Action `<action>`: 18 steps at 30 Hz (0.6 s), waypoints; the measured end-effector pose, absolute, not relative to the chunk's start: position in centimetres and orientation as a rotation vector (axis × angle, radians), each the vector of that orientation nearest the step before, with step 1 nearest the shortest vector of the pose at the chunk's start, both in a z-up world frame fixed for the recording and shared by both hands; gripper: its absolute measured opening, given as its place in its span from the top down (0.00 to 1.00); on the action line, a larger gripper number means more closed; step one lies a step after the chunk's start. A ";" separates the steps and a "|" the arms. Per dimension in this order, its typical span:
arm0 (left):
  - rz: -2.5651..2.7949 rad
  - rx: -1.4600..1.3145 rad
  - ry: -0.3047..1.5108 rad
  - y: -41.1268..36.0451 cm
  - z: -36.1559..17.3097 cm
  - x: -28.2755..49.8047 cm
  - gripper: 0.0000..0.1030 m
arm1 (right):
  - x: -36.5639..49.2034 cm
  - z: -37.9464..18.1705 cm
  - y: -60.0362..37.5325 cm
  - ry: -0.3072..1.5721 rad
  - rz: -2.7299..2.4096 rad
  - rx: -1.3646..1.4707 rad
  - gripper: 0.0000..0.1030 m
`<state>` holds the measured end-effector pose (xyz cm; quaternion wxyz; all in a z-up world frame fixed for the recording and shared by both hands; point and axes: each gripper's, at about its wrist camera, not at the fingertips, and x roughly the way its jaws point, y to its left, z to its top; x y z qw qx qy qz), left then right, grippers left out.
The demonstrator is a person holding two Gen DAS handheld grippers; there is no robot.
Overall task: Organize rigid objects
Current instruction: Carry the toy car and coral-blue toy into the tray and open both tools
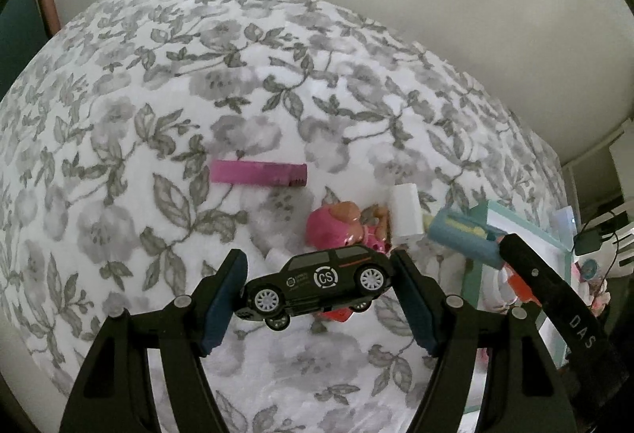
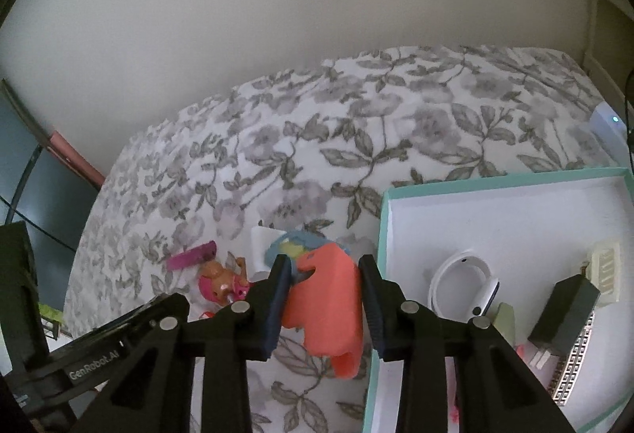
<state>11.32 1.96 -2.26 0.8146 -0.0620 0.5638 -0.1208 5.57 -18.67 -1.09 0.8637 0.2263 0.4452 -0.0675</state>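
Note:
My left gripper [image 1: 319,294] is shut on a black toy car [image 1: 317,280], held lengthwise between the pads above the floral bedspread [image 1: 158,116]. My right gripper [image 2: 323,294] is shut on a soft orange piece [image 2: 329,310] just left of the teal box [image 2: 382,235]. A light-blue piece with yellow [image 2: 297,243] shows at the orange piece's far end; whether the two are joined I cannot tell. On the bedspread lie a pink bar [image 1: 257,173], a pink doll figure [image 1: 340,227] and a white block [image 1: 406,213].
Inside the teal box lie a white wristband [image 2: 463,282], a dark grey block [image 2: 562,314], a cream item [image 2: 604,270] and a patterned band [image 2: 574,365]. A red thing [image 1: 337,314] lies under the car. A wall runs behind the bed.

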 end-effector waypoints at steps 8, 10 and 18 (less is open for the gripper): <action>-0.273 -0.140 1.172 1.8 -1.1 11.0 0.27 | 4.8 0.2 -19.2 0.893 -0.144 0.488 0.70; -0.274 -0.139 1.167 1.7 -0.9 10.9 0.27 | 4.6 0.4 -19.3 0.887 -0.141 0.496 0.75; -0.286 -0.123 1.158 1.2 -0.5 10.6 0.27 | 4.3 0.5 -19.7 0.886 -0.139 0.511 0.77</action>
